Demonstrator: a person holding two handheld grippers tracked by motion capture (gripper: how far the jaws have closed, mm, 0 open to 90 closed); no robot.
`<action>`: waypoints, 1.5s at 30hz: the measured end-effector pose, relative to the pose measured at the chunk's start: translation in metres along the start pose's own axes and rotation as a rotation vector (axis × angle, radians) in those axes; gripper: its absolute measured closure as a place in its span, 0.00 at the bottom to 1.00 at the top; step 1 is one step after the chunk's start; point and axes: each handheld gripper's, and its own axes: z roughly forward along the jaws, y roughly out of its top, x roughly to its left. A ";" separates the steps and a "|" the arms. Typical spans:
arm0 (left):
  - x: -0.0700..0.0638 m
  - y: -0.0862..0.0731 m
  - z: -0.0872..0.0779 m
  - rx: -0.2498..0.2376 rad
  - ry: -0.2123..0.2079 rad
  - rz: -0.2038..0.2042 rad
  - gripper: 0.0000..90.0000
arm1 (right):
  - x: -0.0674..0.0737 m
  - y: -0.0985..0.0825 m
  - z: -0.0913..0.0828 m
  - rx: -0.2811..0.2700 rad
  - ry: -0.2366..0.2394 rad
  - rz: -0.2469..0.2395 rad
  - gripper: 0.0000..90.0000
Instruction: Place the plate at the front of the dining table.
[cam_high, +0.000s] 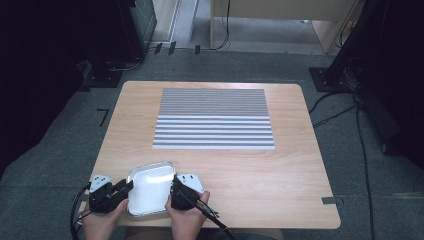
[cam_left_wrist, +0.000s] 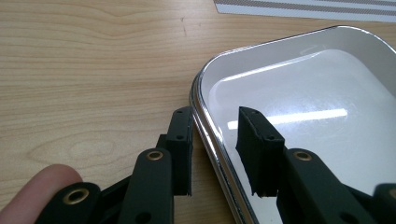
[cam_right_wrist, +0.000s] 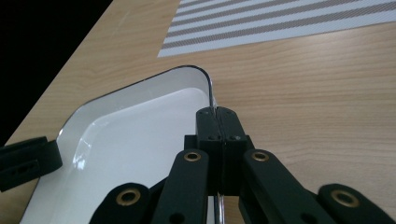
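Right gripper view: right gripper (cam_right_wrist: 217, 116) jaws clamped on glossy white tray (cam_right_wrist: 130, 130) rim; left gripper (cam_left_wrist: 219, 140) jaws apart

An empty white tray (cam_high: 150, 192) with a shiny metal rim lies flat at the table's near edge.

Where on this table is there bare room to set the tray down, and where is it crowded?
Bare wood lies right of the striped mat, out to the table edge, and along the near strip right of the right hand-held gripper. A narrower band runs left of the mat. The near-left corner is crowded: the white tray sits between both grippers, the left hand-held gripper straddling its rim.
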 end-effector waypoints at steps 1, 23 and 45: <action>0.000 0.000 0.000 0.000 0.000 0.000 0.74 | 0.000 0.000 0.000 0.000 0.000 0.000 1.00; -0.031 -0.007 0.000 0.075 -0.033 0.036 0.81 | -0.019 0.001 -0.013 -0.047 -0.020 -0.011 0.97; -0.025 -0.005 0.002 0.015 -0.094 -0.088 0.92 | -0.019 -0.008 -0.011 -0.062 -0.048 0.017 0.99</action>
